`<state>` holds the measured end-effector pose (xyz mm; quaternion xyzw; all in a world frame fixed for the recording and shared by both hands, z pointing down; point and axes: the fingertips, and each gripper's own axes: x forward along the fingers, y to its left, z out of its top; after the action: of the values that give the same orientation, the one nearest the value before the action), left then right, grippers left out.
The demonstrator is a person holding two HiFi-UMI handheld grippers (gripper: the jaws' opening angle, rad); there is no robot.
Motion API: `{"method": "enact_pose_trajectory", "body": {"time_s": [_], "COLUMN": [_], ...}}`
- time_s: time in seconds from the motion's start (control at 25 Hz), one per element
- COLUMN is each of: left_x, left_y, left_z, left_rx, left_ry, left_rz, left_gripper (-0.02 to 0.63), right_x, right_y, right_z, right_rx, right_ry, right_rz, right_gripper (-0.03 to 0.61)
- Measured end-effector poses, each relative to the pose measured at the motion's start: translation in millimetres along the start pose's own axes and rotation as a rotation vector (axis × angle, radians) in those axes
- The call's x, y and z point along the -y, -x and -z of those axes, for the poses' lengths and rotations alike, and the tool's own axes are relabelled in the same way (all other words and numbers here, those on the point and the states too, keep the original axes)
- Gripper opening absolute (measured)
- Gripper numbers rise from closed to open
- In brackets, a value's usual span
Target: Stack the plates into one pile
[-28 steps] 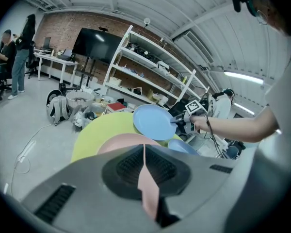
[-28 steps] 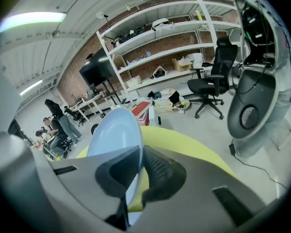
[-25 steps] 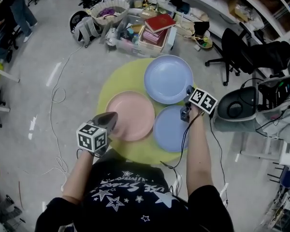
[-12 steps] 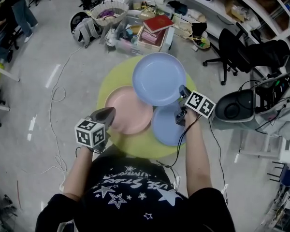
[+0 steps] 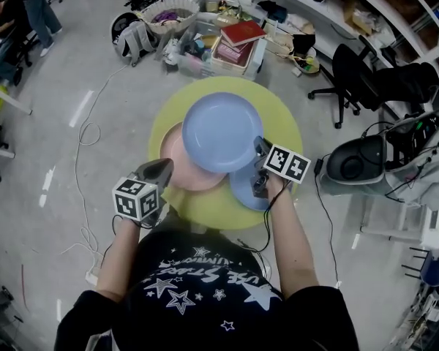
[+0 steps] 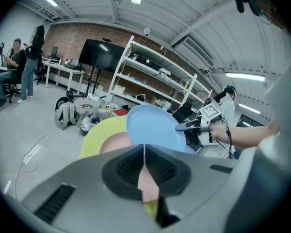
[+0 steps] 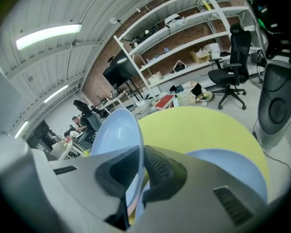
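My right gripper is shut on the rim of a large blue plate, which hangs tilted above the round yellow table and overlaps the pink plate. A smaller blue plate lies on the table under the right gripper. In the right gripper view the held plate stands edge-on between the pads, with the smaller blue plate below. My left gripper is shut with nothing in it, at the pink plate's near-left edge. The left gripper view shows the blue plate over the pink plate.
Behind the table stand a crate with red books, a basket and a backpack. A black office chair and a grey machine stand to the right. Cables trail over the floor on the left.
The right gripper has carried the large blue plate off the table's far side, leftward and nearer, so it now hangs over the pink plate. The left gripper has barely shifted.
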<state>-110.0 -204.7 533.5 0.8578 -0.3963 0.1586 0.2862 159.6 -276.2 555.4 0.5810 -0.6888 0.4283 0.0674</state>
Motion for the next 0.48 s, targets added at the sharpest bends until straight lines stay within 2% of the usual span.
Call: {"method": "enact_pose_trajectory", "body": {"time_s": [0.24,0.48], "left_x": [-4,-10], "left_y": [10,19], "left_z": [13,26], "left_rx": [0.002,-0.028], "left_ry": [0.042,0.022], "left_rz": [-0.016,-0.042], "left_gripper": [0.023,0.023], "right_x": [-20,-36], "right_y": [-12,-23], "right_z": [41,70], "right_rx": [-0.083,-0.143], "right_ry": [-0.024,-0.023], "right_rz": [-0.053,-0.067], "right_gripper": [0.031,0.034]}}
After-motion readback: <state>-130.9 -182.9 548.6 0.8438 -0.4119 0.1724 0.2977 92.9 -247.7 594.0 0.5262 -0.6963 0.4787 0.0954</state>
